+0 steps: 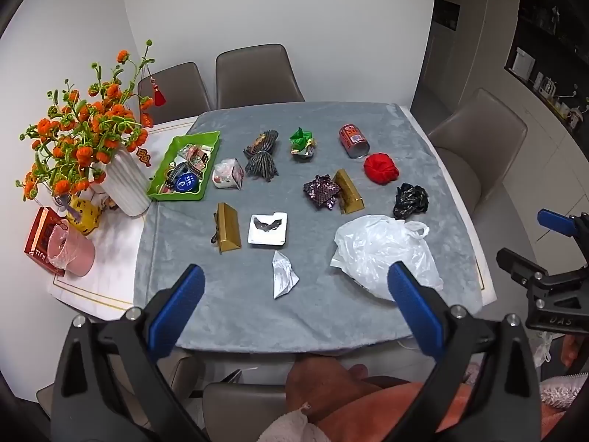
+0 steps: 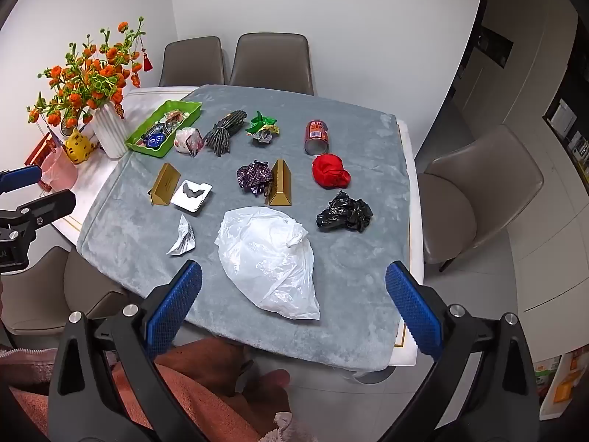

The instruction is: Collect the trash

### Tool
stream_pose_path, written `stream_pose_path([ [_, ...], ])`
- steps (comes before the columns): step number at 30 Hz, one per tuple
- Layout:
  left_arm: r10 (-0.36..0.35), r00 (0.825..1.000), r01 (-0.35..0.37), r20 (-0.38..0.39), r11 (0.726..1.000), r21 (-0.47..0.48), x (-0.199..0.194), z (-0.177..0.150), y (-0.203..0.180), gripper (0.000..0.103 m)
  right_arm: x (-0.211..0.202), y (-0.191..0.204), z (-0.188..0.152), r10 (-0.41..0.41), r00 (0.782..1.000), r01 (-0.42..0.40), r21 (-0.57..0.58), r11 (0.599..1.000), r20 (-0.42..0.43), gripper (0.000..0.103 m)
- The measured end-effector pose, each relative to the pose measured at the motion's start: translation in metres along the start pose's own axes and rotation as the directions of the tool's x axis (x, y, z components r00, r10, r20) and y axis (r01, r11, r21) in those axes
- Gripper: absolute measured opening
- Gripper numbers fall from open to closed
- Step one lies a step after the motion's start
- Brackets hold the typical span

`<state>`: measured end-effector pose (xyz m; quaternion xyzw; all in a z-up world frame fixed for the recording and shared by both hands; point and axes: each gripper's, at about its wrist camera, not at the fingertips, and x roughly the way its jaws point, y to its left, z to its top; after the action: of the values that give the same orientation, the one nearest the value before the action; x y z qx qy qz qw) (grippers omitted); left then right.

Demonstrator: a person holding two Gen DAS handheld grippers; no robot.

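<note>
left gripper (image 1: 296,291): spread, empty.
right gripper (image 2: 294,291): spread, empty.
risk: white bag (image 2: 268,258) lies limp; pinching one layer likely drags it shut.

Table cover (image 2: 349,294): matt grey plush cloth; bag (image 2: 268,254): thin translucent white plastic film; can (image 2: 316,136): glossy printed metal; gripper pads (image 2: 173,305): blue textured rubber-like facing.

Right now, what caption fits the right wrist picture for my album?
Open right gripper above a white plastic bag, trash scattered across the grey cloth.
</note>
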<state>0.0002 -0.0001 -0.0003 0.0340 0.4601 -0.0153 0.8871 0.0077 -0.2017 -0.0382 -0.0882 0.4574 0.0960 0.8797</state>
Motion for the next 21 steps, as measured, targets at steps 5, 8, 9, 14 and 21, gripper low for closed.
stream_pose_path([
  [5,0.001,1.000,-0.001,-0.003,1.000,-0.011,0.000,0.001,0.001,0.099,0.000,0.000,0.001,-0.002,1.000,0.002,-0.001,1.000,0.002,0.096],
  [8,-0.001,1.000,0.001,-0.008,1.000,-0.017,0.003,-0.001,-0.004,0.099,0.001,0.000,0.001,0.001,1.000,-0.001,-0.002,1.000,-0.001,0.096],
  [9,-0.002,1.000,0.002,-0.009,1.000,-0.017,0.003,-0.002,-0.006,0.099,0.001,0.001,0.001,0.001,1.000,-0.001,-0.002,1.000,0.000,0.096],
  [14,-0.013,1.000,0.012,-0.015,1.000,-0.020,0.004,-0.002,-0.003,0.099,0.002,0.001,0.002,0.001,1.000,-0.001,0.000,1.000,-0.004,0.096],
  [21,-0.014,1.000,0.014,-0.019,1.000,-0.017,0.013,-0.004,-0.001,0.099,0.005,0.000,0.001,0.001,1.000,-0.001,-0.003,1.000,-0.007,0.096],
])
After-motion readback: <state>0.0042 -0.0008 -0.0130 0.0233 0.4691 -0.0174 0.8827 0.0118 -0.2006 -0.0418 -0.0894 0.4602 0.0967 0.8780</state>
